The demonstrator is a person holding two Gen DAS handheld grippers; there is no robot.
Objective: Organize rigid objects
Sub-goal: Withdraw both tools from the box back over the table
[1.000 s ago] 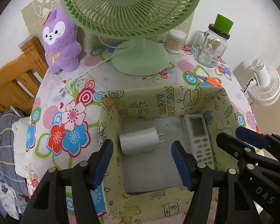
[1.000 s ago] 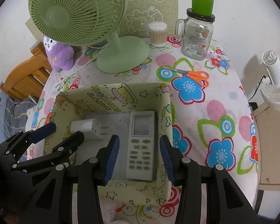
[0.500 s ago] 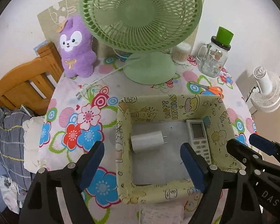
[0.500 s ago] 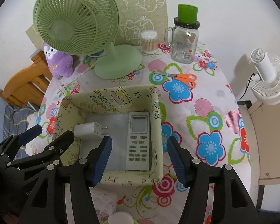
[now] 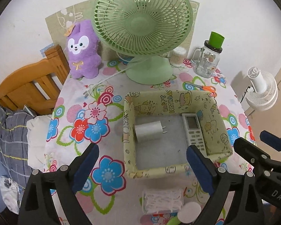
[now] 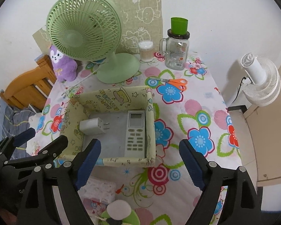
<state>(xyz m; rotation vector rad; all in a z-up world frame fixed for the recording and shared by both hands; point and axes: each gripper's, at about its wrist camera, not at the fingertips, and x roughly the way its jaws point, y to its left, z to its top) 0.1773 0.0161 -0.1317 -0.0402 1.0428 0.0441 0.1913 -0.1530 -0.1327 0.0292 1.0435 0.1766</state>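
A yellow cartoon-print box stands on the flowered table. Inside it lie a white charger plug on the left and a white remote control along the right wall. My left gripper is open and empty, held above the box's near edge. My right gripper is open and empty, also above the near edge. Each gripper shows at the side of the other's view.
A green desk fan, a purple plush toy, a cotton-swab tub, a glass jar with a green cup and orange scissors stand behind the box. A tissue pack lies near me. A wooden chair stands left.
Both grippers have pulled back and up from the box and opened wider. The plug and the remote lie still inside it.
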